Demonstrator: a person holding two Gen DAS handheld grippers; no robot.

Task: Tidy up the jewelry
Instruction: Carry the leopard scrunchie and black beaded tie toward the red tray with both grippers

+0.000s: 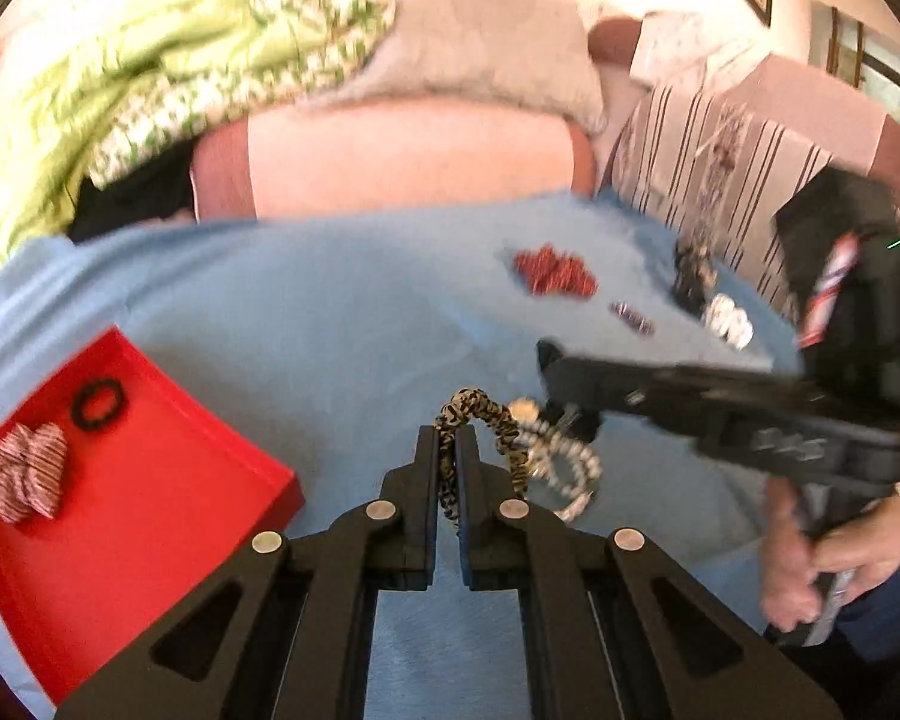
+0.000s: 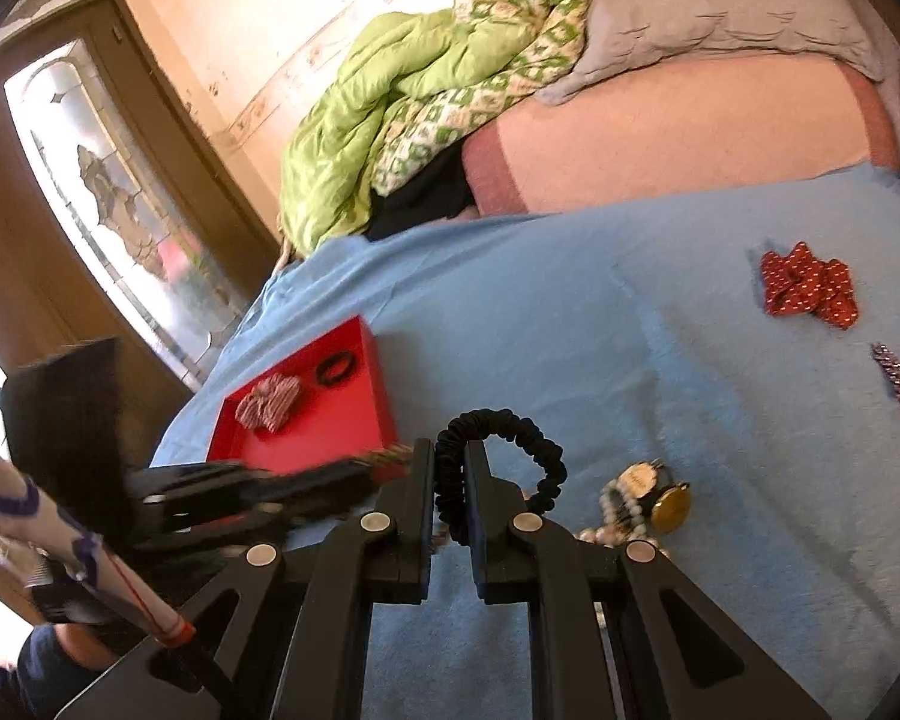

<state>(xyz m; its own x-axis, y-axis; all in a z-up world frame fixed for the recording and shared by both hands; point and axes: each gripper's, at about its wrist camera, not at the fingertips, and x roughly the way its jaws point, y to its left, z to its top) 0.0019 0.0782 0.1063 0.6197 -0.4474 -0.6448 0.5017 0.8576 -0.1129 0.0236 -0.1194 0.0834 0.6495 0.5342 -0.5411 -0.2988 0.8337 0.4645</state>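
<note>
No readable text, labels, brands or numbers anywhere, faint marks on small round white pendant (image 2: 637, 478) too blurred

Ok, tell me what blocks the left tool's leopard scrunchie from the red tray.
Nothing visible does. The left tool grips the leopard scrunchie, and only bare blue blanket lies between it and the red tray.
</note>
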